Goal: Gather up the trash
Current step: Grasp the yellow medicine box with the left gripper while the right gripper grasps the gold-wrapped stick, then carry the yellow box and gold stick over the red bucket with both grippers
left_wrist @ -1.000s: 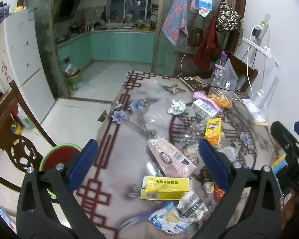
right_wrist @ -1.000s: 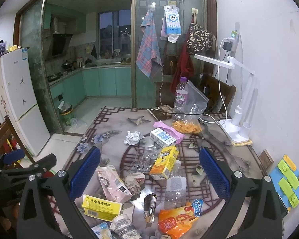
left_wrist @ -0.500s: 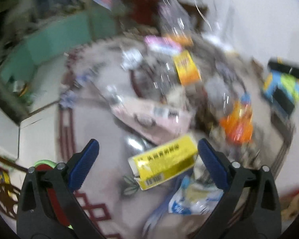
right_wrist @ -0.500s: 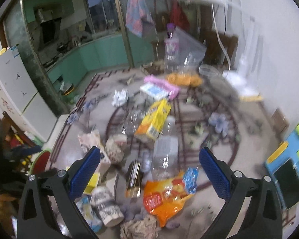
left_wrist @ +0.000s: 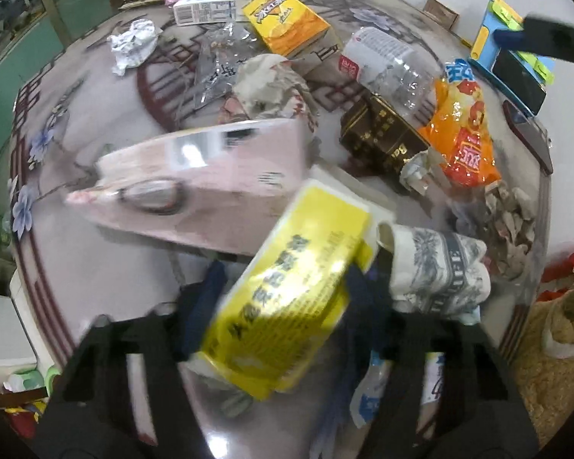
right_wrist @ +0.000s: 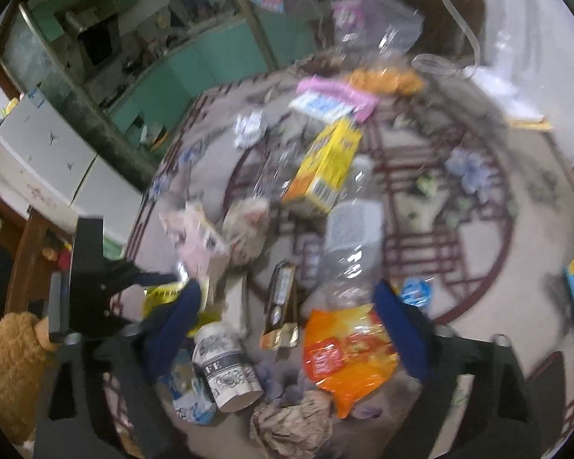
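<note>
The left hand-held gripper (left_wrist: 283, 306), its jaws just closing, brackets a yellow packet (left_wrist: 287, 290) lying slantwise on the cluttered bench (left_wrist: 95, 267); whether the pads bite yet, blur hides. Farther right, the right hand-held gripper (right_wrist: 287, 313), jaws narrowing but unclenched, hangs over an orange snack bag (right_wrist: 344, 355).

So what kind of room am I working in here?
Most likely a home dining area opening onto a kitchen. A round table with a flower-pattern top is strewn with packaging, teal kitchen cabinets show behind a glass partition, and a white fridge stands to the left.
</note>
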Demonstrator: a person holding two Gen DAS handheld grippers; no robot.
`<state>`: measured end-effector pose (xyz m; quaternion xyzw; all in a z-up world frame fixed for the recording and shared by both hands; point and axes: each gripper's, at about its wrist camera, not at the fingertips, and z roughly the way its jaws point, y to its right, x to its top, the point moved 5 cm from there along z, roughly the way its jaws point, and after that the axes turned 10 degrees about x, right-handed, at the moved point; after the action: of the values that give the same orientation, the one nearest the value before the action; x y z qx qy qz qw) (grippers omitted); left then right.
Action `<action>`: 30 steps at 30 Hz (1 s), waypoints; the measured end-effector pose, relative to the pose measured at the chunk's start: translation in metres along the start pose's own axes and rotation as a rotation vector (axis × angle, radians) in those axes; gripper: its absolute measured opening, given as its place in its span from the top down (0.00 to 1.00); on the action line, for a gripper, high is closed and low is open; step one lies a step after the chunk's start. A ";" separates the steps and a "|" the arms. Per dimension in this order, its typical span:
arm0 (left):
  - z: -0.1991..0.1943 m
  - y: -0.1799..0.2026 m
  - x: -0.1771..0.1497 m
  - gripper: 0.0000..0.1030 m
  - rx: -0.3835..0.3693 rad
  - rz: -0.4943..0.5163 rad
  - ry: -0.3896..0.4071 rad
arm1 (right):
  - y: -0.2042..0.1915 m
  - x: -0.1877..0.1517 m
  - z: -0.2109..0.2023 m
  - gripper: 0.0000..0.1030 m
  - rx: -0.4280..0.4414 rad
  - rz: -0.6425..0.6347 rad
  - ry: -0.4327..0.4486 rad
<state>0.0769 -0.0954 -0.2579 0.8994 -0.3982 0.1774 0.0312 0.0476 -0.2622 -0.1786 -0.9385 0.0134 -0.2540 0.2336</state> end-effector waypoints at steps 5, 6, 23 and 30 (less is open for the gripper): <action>-0.007 0.006 0.002 0.63 -0.022 -0.008 0.037 | -0.010 -0.008 0.044 0.54 0.068 0.008 -0.105; -0.010 0.006 0.003 0.63 -0.025 -0.023 0.051 | -0.010 -0.009 0.053 0.55 0.072 0.015 -0.126; -0.087 -0.021 0.001 0.63 0.047 -0.359 0.233 | -0.004 -0.012 0.067 0.83 -0.007 0.035 -0.148; -0.135 -0.051 -0.019 0.63 0.114 -0.518 0.343 | -0.061 0.010 0.016 0.83 0.019 -0.070 -0.003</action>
<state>0.0628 -0.0208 -0.1335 0.9282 -0.1343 0.3347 0.0919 0.0584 -0.2024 -0.1585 -0.9364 -0.0221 -0.2609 0.2335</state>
